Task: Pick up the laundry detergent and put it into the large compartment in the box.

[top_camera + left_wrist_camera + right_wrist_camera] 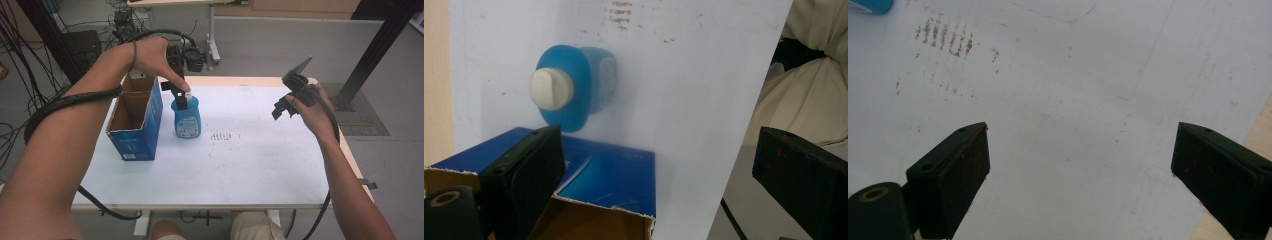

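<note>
Standing upright left of centre in the high view, the blue bottle (187,118) with its white cap (188,94) rests on the white table (260,160), just beside an open blue cardboard box (136,122) to its left. The left gripper (179,95) hangs right over the cap; in the left gripper view its jaws gape wide and grip nothing, the bottle (574,85) showing in the upper left. Toward the right of the high view, the right gripper (286,107) hovers well apart, jaws wide and empty above faint brown marks (945,37).
</note>
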### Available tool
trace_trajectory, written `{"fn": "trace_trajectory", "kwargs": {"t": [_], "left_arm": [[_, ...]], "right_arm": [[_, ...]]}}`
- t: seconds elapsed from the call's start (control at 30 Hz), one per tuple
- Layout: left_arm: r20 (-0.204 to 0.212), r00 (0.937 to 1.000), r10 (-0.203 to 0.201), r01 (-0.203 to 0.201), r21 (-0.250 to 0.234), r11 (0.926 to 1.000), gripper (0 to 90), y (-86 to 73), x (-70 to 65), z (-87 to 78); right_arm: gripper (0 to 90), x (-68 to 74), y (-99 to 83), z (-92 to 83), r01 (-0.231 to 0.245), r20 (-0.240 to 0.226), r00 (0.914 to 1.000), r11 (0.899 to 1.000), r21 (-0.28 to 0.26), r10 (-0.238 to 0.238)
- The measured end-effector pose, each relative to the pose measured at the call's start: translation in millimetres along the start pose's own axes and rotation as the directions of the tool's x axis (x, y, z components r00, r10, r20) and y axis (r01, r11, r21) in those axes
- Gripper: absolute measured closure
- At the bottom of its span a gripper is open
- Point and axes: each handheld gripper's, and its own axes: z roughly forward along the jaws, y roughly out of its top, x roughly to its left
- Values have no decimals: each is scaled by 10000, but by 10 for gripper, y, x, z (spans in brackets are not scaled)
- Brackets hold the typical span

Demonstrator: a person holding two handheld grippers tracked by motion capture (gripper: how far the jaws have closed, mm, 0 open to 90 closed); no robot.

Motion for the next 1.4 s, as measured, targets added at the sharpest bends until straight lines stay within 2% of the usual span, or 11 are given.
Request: {"fn": "trace_trajectory", "kwargs": {"t": [0.27,0.63,0.83,1.2,1.4], "left_arm": [[56,10000,18,-18,6,10000,72,-3,-20,-13],[-146,9999,-8,8,-11,10000,70,11,0,-35],[-235,9997,-98,98,-38,9999,70,27,98,-27],[-267,9991,-329,328,-42,9995,69,42,365,26],[-383,9987,-346,349,59,9994,69,110,504,79]], "right_arm": [[89,14,-20,-17,6,38,10000,10000,-20,-6],[89,40,-25,-5,94,23,10000,10000,-7,-94],[89,67,-15,1,115,48,9999,9999,26,-115],[88,96,10,12,126,79,9999,9999,39,-126],[88,89,24,40,52,108,9999,9999,126,-53]]}}
